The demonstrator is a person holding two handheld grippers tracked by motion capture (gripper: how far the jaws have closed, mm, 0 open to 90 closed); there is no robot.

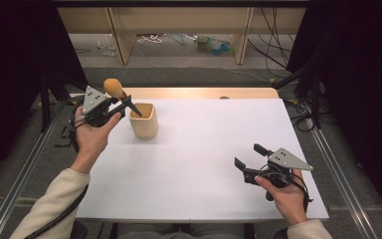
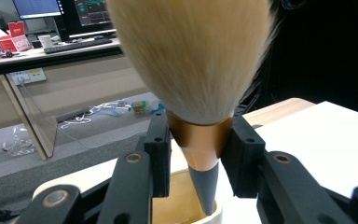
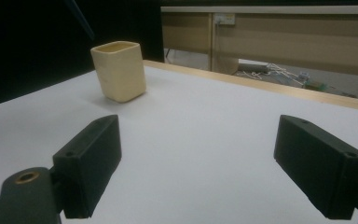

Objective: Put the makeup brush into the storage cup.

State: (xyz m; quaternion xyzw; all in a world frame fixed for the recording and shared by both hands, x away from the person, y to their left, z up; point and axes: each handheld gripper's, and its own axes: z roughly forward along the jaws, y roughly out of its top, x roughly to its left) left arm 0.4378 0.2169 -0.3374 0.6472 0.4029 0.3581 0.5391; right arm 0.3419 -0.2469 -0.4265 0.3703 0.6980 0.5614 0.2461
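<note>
A cream square cup stands upright on the white table at the back left. My left gripper is shut on a make-up brush just left of the cup's rim. The brush is tilted, with its tan bristles up and left. The jaws pinch its copper ferrule, and its grey pointed handle dips into the cup's mouth. My right gripper hovers open near the front right, with nothing between its jaws. In the right gripper view the cup stands far off to the left of that gripper.
A wooden strip runs along the table's far edge. Beyond it is a wooden desk frame with cables and litter on the floor. Dark curtains hang on both sides, and metal rails run along the table.
</note>
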